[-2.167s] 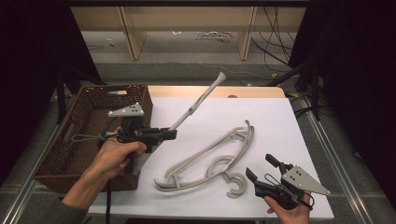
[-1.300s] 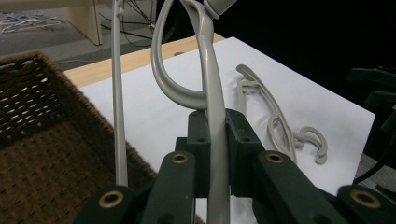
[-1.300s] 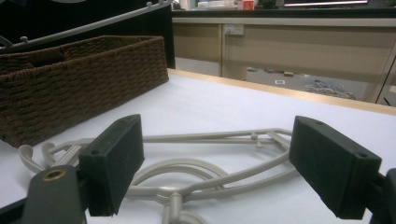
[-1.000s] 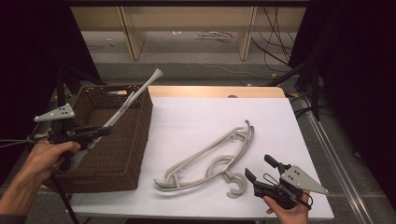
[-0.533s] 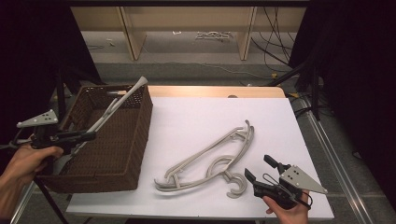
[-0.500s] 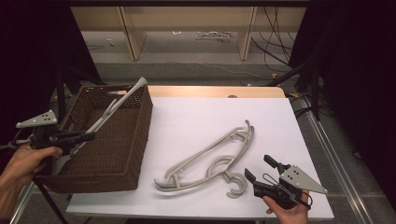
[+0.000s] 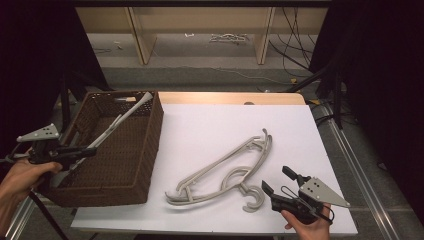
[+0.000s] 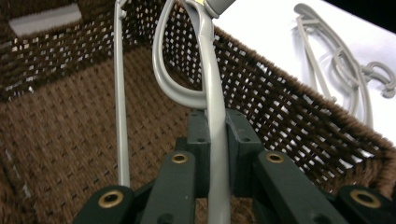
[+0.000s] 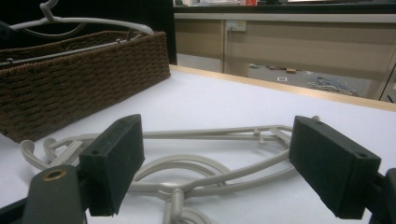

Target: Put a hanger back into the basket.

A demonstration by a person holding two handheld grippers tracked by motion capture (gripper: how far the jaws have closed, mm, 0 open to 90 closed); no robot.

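1. The held thing is a pale grey plastic clothes hanger (image 7: 117,121) with a slim curved arm, a thin straight bar alongside it and a rounded hook; in the left gripper view the arm runs upward from between the jaws, with the loop of the hook (image 8: 175,70) curling to its left.
2. The hanger lies slanted over the dark brown woven wicker basket (image 7: 142,150), its far end reaching the basket's back rim, its near end at the basket's left wall.
3. The left gripper (image 7: 82,151) is clamped tight on the hanger's arm, the dark pads (image 8: 198,140) pressing it from both sides.
4. The left hand (image 7: 22,175) grips its tool from the lower left, outside the basket's left wall, with the tool pointing across the basket towards the right.
5. Two further grey plastic hangers (image 7: 225,170) lie overlapped on the white tabletop (image 7: 210,120), near the front edge.
6. The right gripper (image 7: 278,181) stands with jaws wide apart and nothing between them, just beside the hook of the nearest lying hanger.
7. The right hand (image 7: 307,225) rests low at the table's front edge, its tool aimed left and away.
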